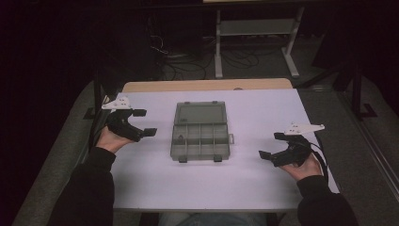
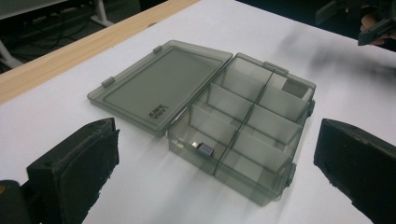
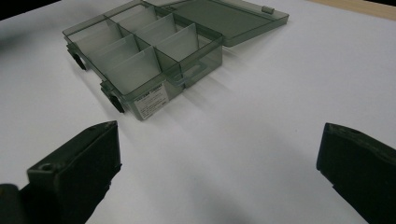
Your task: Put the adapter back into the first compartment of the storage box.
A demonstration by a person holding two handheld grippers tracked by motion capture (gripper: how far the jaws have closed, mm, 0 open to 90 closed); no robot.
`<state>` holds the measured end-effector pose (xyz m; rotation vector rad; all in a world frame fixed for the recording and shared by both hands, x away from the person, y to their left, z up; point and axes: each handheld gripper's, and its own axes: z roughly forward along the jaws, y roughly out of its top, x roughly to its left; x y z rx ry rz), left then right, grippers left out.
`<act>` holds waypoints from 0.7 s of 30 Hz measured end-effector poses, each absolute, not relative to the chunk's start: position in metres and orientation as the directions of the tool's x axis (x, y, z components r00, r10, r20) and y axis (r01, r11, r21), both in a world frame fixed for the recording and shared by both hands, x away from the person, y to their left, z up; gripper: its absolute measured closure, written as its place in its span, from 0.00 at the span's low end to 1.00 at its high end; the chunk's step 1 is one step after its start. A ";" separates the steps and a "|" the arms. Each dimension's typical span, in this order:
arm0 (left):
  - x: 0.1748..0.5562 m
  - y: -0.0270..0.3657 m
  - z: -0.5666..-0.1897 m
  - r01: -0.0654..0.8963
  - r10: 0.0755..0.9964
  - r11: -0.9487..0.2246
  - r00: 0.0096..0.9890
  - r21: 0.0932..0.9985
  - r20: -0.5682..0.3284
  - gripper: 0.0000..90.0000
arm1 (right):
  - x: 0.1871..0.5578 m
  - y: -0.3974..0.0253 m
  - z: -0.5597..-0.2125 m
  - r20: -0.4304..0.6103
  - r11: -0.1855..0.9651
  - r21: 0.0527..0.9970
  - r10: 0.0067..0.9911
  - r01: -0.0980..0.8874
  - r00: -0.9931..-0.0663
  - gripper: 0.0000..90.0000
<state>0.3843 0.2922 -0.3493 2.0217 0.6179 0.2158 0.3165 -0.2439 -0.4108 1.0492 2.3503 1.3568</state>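
Nearest the table's [image 1: 155,188] front edge, the right tongs [image 1: 271,146] hovered by the right edge with their jaws spread wide, holding nothing, the person's right hand [image 1: 305,165] wrapped around the grip. A little farther back, by the left edge, the left tongs [image 1: 145,122] were likewise released and empty, held in the left hand [image 1: 110,140]. Between them, well apart from both, a grey translucent compartment box [image 1: 200,141] sat on the middle of the table with its latches towards the front edge. Its hinged lid [image 1: 199,114] lay flat open on the table, pointing towards the far edge. In the left gripper view a small dark and silvery piece [image 2: 203,149] lay in one compartment at the box's near left corner; what it was I could not tell. Beyond the white top, a bare wooden strip [image 1: 207,84] ran along the table's far edge.
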 end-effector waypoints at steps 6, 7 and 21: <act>0.378 0.303 -0.354 0.339 0.526 -0.379 0.844 0.861 -0.100 0.00 | 0.316 -0.244 -0.410 0.144 0.313 0.828 0.682 0.464 -0.717 0.00; 0.377 0.304 -0.354 0.339 0.529 -0.376 0.842 0.862 -0.101 0.00 | 0.316 -0.244 -0.410 0.144 0.313 0.828 0.682 0.464 -0.717 0.00; 0.360 0.322 -0.363 0.341 0.579 -0.339 0.810 0.877 -0.091 0.00 | 0.317 -0.243 -0.411 0.142 0.317 0.828 0.679 0.463 -0.720 0.00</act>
